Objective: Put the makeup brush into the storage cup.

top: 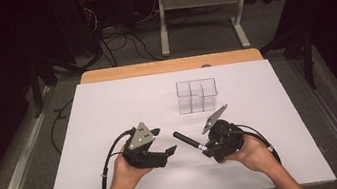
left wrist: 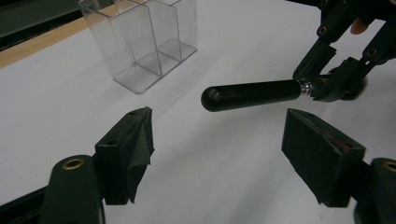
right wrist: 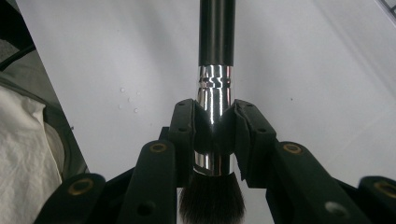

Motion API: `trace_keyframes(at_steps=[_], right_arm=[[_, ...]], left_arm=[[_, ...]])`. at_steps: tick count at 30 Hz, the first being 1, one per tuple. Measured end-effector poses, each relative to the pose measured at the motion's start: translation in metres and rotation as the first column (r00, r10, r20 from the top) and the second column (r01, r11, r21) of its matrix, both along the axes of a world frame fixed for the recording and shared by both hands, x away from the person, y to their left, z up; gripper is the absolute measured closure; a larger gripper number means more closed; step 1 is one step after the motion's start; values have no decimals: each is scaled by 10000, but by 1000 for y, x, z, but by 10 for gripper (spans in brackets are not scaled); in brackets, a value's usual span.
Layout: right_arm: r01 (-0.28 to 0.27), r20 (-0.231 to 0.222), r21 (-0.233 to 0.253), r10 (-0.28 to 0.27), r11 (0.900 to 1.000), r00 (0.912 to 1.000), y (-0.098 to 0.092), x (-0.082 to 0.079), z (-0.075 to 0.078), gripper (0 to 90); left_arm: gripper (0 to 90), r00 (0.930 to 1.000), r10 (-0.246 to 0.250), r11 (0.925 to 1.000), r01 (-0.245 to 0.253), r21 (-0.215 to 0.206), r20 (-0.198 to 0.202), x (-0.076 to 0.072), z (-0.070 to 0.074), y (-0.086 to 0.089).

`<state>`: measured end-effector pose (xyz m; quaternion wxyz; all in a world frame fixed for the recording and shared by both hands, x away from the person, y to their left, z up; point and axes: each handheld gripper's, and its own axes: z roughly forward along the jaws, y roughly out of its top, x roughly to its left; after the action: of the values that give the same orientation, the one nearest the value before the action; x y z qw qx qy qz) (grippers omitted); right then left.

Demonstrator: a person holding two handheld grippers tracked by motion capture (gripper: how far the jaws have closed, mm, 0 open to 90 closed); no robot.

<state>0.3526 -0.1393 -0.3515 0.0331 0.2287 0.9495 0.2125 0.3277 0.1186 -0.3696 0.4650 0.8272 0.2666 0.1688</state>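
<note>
My right gripper (top: 204, 148) is clamped on the makeup brush (top: 187, 140) at its silver ferrule (right wrist: 214, 100), low centre of the high view, black handle pointing up-left toward my left gripper (top: 164, 148), whose jaws stand wide apart with nothing between them. Looks like a handover, or a drop into the clear organizer (top: 197, 95) upper centre of the frame. To do it well I'd bring the left jaws around mid-handle, square to it, close before the right lets go, and keep the brush off the table (top: 107, 103). The right gripper view shows the pads biting the ferrule and the bristles (right wrist: 212, 200) at bottom centre. The left gripper view shows the handle (left wrist: 252, 94) floating just past my open pads (left wrist: 140, 140), organizer upper left.
</note>
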Motion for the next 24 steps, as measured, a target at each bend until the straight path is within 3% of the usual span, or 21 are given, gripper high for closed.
trace_keyframes(at_steps=[16,24], right_arm=[[-206,-130,-138,205,9997,9997,3,-1,1,726],[-307,-264,-274,300,9992,9992,5,-1,-1,726]], left_arm=[[235,9985,-531,9969,525,580,97,3,-2,-22],[229,9970,-760,9918,742,1037,133,3,-6,-31]])
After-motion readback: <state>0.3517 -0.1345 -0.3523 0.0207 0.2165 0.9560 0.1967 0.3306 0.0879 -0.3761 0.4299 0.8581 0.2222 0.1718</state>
